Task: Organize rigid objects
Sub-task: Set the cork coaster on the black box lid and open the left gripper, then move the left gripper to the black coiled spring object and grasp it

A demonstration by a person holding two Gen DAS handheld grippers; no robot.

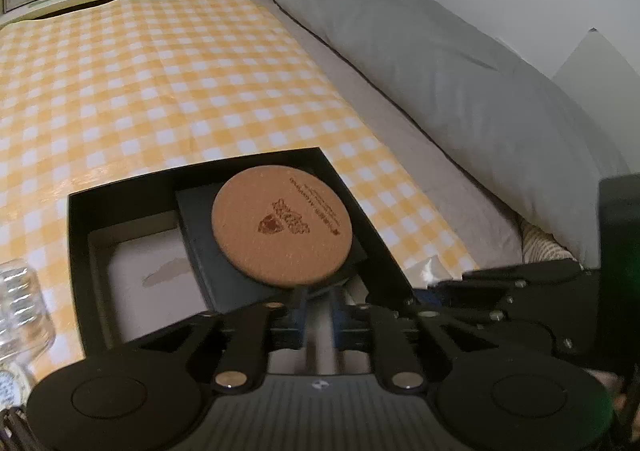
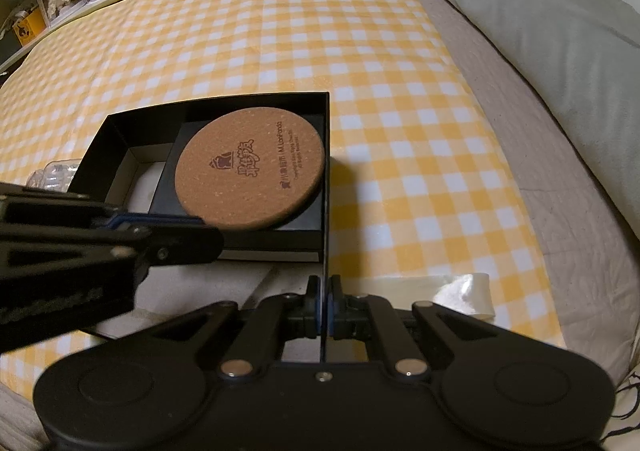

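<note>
R gripper (image 2: 325, 305), bottom centre of the right wrist view: jaws pinched tight on the thin right-hand wall of the black box (image 2: 326, 171), steadying it. The wall edge runs straight up the frame from between the pads.

L gripper (image 1: 319, 305), bottom centre of the left wrist view: jaws nearly closed w/ a narrow gap; the near edge of the cork coaster (image 1: 282, 225) sits right at the tips. Looks like it's nipping the coaster's rim, but the contact spot is dark and I can't tell for sure whether it's gripped or just let go. In the right wrist view the L gripper comes in from the left edge, its tip meeting the coaster's lower left rim.

Coaster: round, printed logo up, mid-frame in both views, inside the box, lying tilted on top of a dark flat item (image 1: 200, 247) in the box's right half. Left half of the box shows bare pale floor.

Outward: box sits on a yellow-white checked cloth (image 2: 280, 31). Clear plastic thing (image 1: 20, 307) at the left edge, outside the box. Crumpled tape or wrapper (image 2: 464, 291) lower right. Grey pillow (image 2: 540, 31) at right, shelves along the top.

Progress, my guess: coaster is basically in, not yet lying flat or released. The plastic thing may be left to pack, plus freeing both grippers.
</note>
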